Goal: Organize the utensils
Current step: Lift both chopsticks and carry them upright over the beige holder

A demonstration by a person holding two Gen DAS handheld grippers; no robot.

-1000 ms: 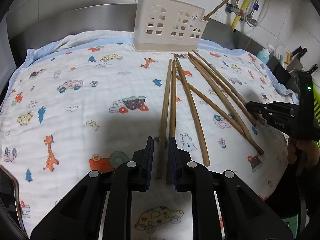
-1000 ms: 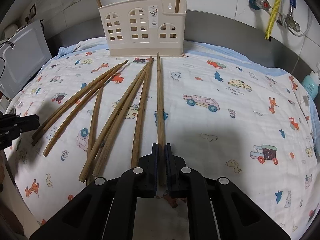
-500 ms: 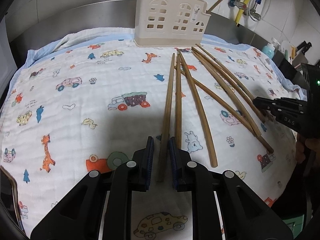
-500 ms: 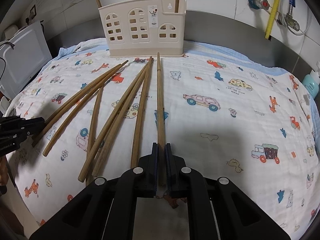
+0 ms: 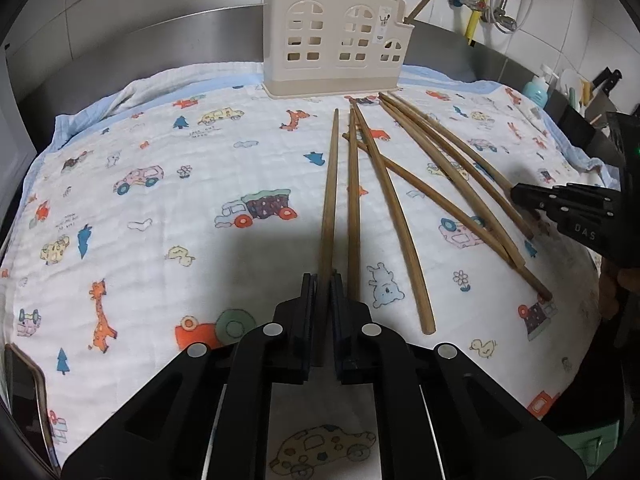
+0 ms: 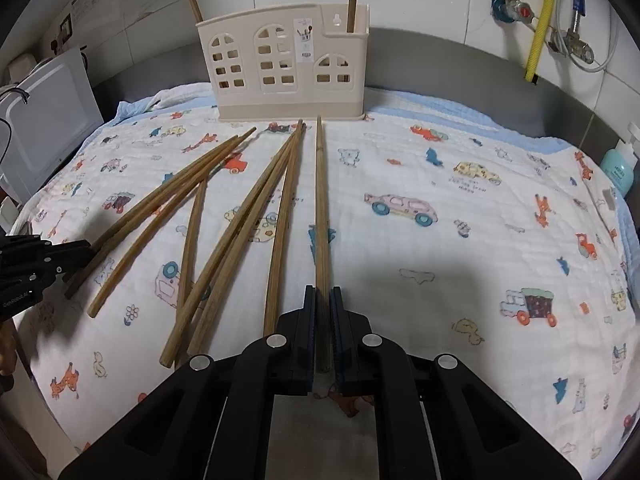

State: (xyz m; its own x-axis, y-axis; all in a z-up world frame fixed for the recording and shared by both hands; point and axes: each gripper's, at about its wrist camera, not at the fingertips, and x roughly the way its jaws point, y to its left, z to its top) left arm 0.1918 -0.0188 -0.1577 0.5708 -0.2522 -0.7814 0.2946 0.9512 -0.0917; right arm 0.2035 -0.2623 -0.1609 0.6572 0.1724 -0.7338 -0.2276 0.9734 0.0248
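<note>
Several long wooden chopsticks lie on a cartoon-print cloth (image 5: pixel 168 216) in front of a cream utensil holder (image 5: pixel 336 40) that has two chopsticks standing in it; the holder also shows in the right wrist view (image 6: pixel 288 68). My left gripper (image 5: pixel 323 280) is shut on the near end of one chopstick (image 5: pixel 330 200), the leftmost of the pile. My right gripper (image 6: pixel 323 292) is shut on the near end of another chopstick (image 6: pixel 321 200), the rightmost one. In the left wrist view the right gripper (image 5: pixel 520 196) reaches in from the right edge.
A white appliance (image 6: pixel 44 120) stands at the left. A teal soap bottle (image 6: pixel 618 168) and yellow hose (image 6: pixel 540 20) are at the right wall. Knives and small items (image 5: pixel 592 92) sit at the far right. A steel backsplash runs behind the holder.
My left gripper has closed from open around the leftmost chopstick to shut on it, and its view has tilted up slightly. The right gripper has stayed shut on its chopstick.
</note>
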